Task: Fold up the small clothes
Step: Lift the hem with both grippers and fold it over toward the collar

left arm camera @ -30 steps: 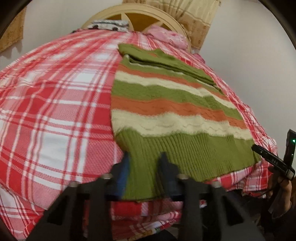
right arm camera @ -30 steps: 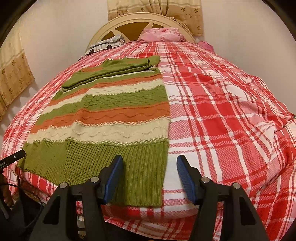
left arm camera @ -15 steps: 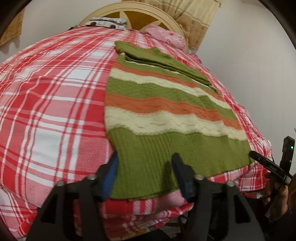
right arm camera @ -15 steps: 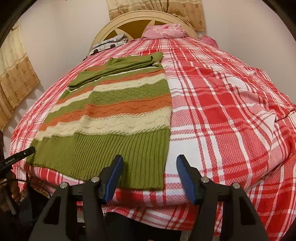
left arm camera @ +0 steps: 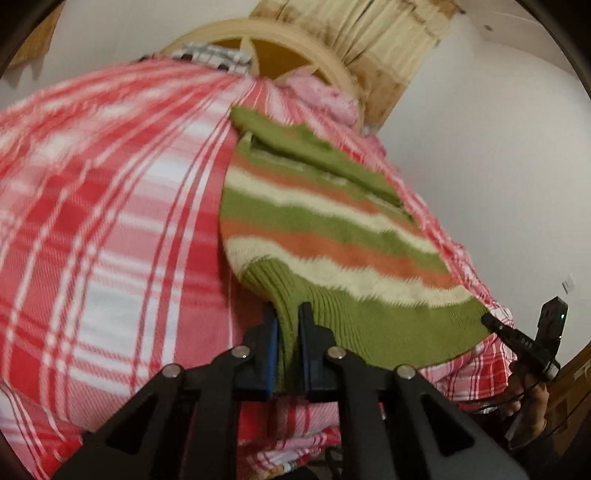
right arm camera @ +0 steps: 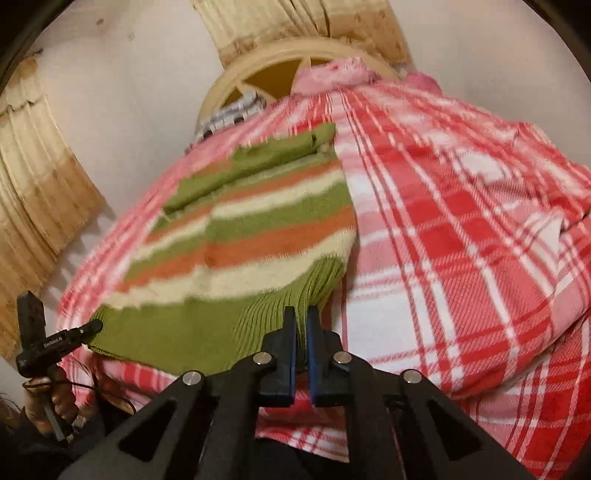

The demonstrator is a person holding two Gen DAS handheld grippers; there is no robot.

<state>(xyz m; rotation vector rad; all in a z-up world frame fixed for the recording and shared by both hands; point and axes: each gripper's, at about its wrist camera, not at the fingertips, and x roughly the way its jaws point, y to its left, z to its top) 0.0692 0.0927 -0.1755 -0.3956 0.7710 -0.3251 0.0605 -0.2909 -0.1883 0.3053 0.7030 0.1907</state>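
Observation:
A knitted sweater (left arm camera: 332,236) with green, orange and cream stripes lies on a red and white plaid bed (left arm camera: 103,229), its sleeves folded across the far end. My left gripper (left arm camera: 287,314) is shut on the sweater's green ribbed hem at the near left corner and lifts it. My right gripper (right arm camera: 301,317) is shut on the hem of the sweater (right arm camera: 258,236) at the near right corner, also raised off the bed (right arm camera: 461,240). Both views are blurred by motion.
A cream wooden headboard (left arm camera: 266,40) and beige curtain (left arm camera: 388,33) stand at the far end of the bed. A pink pillow (right arm camera: 332,75) lies by the headboard. The other gripper shows at each view's edge (left arm camera: 528,343) (right arm camera: 51,343).
Both grippers were open over the hem; they have closed on its near corners and lifted them. The views have tilted upward and the sweater's near end has bunched up.

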